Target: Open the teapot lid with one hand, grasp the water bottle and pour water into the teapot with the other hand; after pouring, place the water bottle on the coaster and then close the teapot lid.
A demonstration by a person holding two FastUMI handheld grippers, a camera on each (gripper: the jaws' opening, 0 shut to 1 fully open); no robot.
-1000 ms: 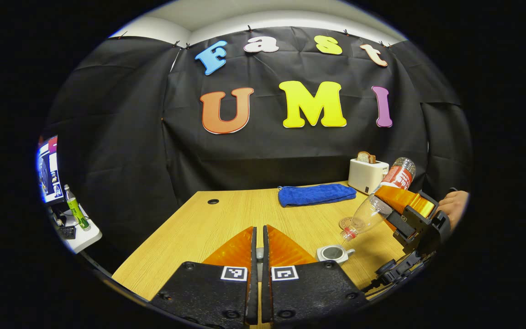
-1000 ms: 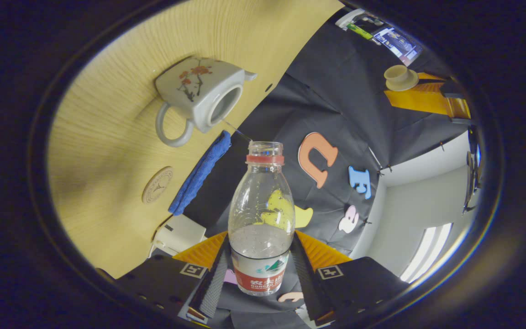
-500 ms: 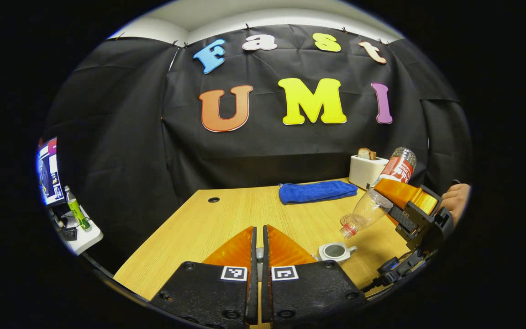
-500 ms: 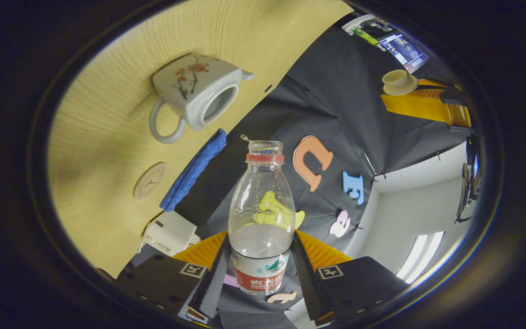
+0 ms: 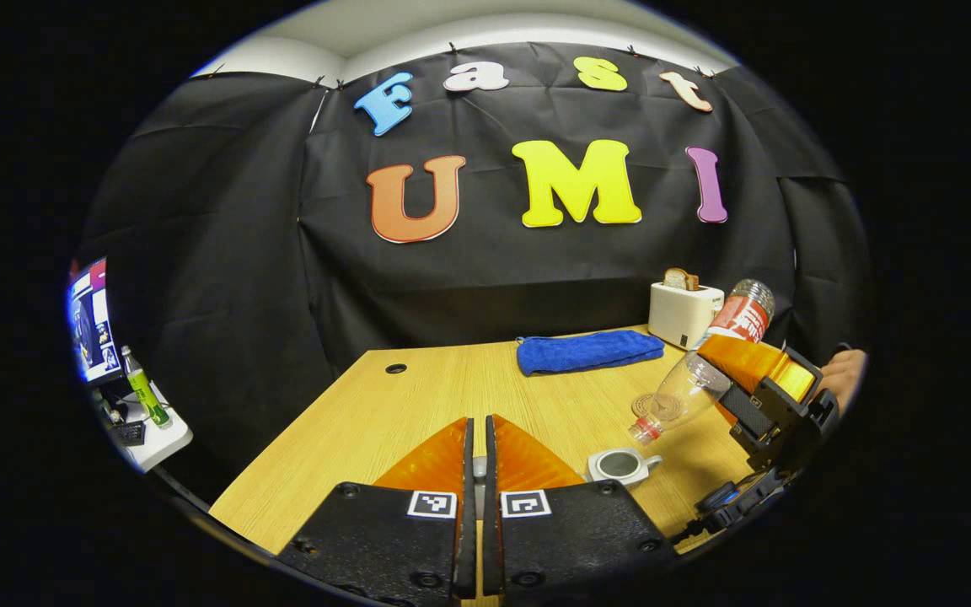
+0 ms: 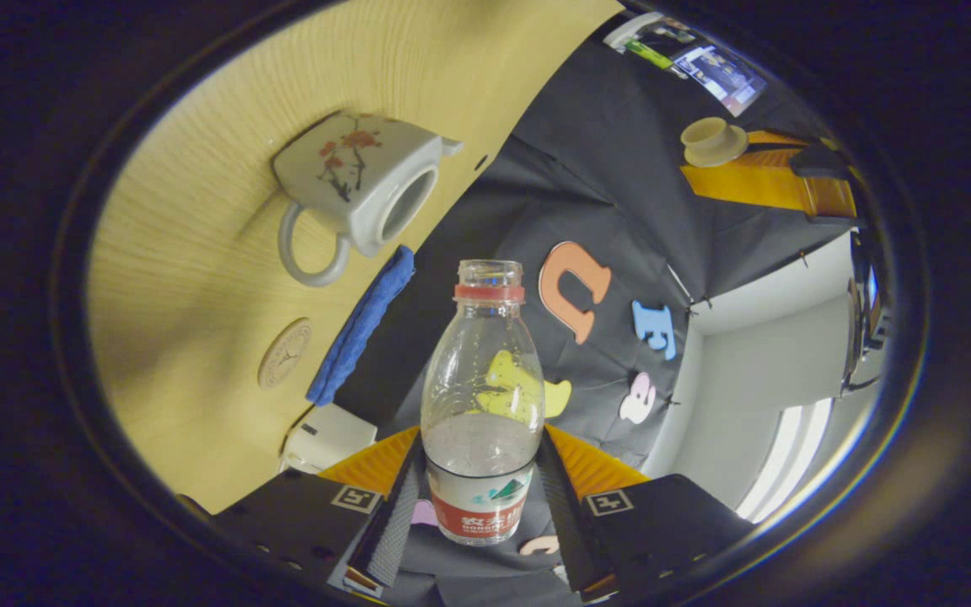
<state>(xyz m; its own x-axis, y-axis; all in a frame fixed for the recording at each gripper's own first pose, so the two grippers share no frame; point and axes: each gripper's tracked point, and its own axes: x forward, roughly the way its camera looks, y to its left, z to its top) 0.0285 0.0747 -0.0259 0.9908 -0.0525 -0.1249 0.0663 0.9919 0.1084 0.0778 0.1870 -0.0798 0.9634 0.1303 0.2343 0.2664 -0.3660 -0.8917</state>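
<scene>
Left gripper view, low centre: your left gripper (image 5: 475, 459) has its fingers together, pinched on the lid. In the right gripper view that lid (image 6: 711, 141) shows upper right, held well apart from the teapot. Lower right of the left gripper view: the teapot (image 5: 620, 465) stands open on the table (image 5: 351, 421), the coaster (image 5: 647, 405) behind it. Your right gripper (image 5: 726, 379) is clamped on the bottle (image 5: 688, 384), tilted with its neck down above the teapot. Blue towel (image 5: 587, 351) and toaster (image 5: 683, 312) sit farther back.

blue towel (image 5: 587, 351), toaster (image 5: 685, 312), wooden table (image 5: 384, 413)
</scene>
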